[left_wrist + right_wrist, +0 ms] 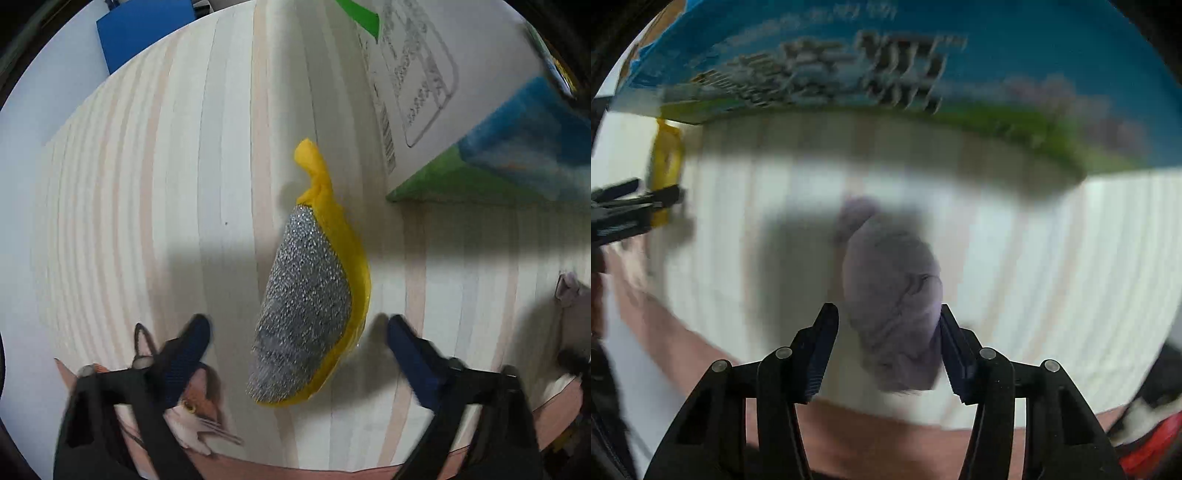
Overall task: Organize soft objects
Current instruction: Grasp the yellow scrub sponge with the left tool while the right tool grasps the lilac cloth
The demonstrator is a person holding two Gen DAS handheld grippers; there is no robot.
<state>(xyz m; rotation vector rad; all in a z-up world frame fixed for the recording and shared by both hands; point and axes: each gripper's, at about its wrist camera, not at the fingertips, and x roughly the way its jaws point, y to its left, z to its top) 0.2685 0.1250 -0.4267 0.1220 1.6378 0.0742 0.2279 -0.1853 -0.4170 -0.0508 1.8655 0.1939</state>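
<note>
Left gripper (299, 328) spread wide astride yellow scrubber (314, 295); right gripper (888, 328) released, flanking purple cloth (894, 299) near box (849, 66) edge.

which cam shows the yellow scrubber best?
Left wrist: the yellow scrubber lies whole and sharp between the open left gripper fingers, silver mesh side visible. Right wrist catches only a blurred yellow strip at its left edge.
</note>
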